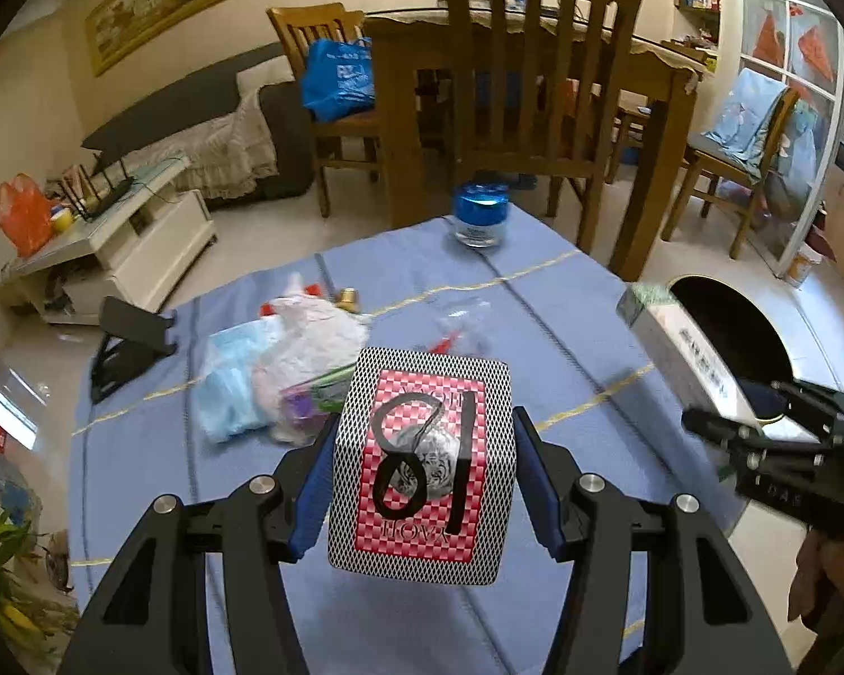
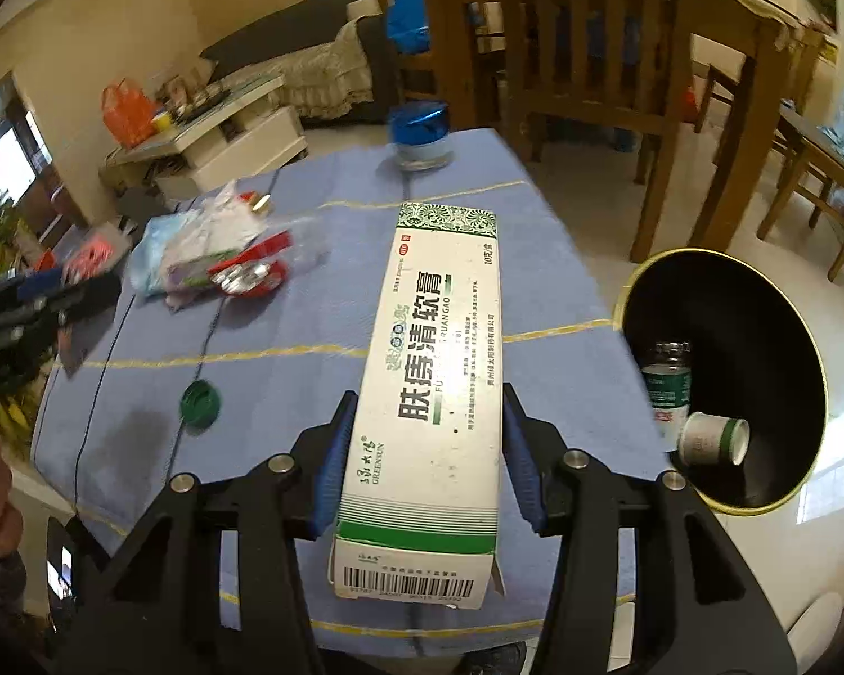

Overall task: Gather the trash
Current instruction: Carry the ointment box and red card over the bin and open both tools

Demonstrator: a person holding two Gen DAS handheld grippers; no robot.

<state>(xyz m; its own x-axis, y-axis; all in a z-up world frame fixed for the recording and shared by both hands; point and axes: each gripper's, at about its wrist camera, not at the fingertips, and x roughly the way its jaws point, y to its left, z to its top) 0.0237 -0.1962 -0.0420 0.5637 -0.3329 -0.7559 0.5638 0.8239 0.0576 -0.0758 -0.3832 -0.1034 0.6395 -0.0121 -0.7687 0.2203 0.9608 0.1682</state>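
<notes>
A table under a blue cloth (image 2: 287, 332) fills both views, with a black round bin (image 2: 759, 337) just off its right edge, a small bottle (image 2: 668, 379) and a paper cup (image 2: 712, 439) lying inside. The right gripper (image 2: 427, 453) clasps a long white ointment box (image 2: 441, 371) by its sides, lifted over the cloth beside the bin. The left gripper (image 1: 425, 472) grips a playing-card box (image 1: 425, 464) between its blue pads, above the cloth. Beyond it lies a heap of plastic bags (image 1: 287, 360); a blue-lidded jar (image 1: 480, 214) stands at the far edge, and a green cap (image 2: 200, 405) sits nearer.
</notes>
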